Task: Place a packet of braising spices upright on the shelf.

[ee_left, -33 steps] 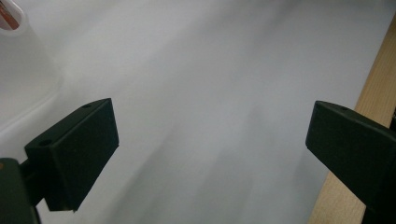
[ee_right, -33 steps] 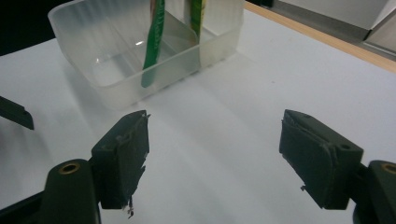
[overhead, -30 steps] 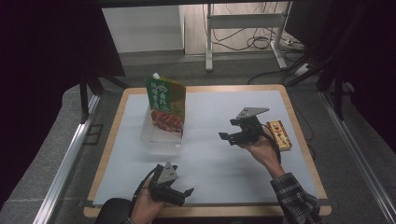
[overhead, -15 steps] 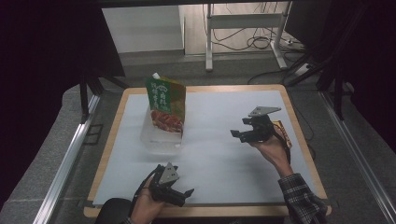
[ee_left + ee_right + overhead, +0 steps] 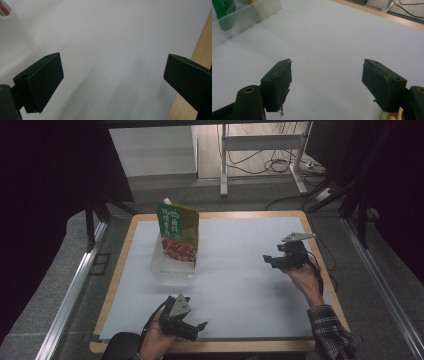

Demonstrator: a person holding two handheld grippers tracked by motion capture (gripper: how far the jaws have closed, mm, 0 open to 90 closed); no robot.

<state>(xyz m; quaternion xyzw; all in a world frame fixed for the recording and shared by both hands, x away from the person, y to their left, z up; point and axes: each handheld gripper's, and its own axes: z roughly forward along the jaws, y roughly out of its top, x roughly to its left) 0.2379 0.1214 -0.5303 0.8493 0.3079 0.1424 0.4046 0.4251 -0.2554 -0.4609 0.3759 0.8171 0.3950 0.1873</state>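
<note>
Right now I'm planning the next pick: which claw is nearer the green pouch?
Left. The left claw sits just in front of the green pouch; the right claw is off across the table.

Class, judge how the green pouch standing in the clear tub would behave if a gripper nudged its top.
The green pouch stands tall and leans, so it would probably tip. It looks like soft film, likely floppy. The clear tub may steady its base.
</note>
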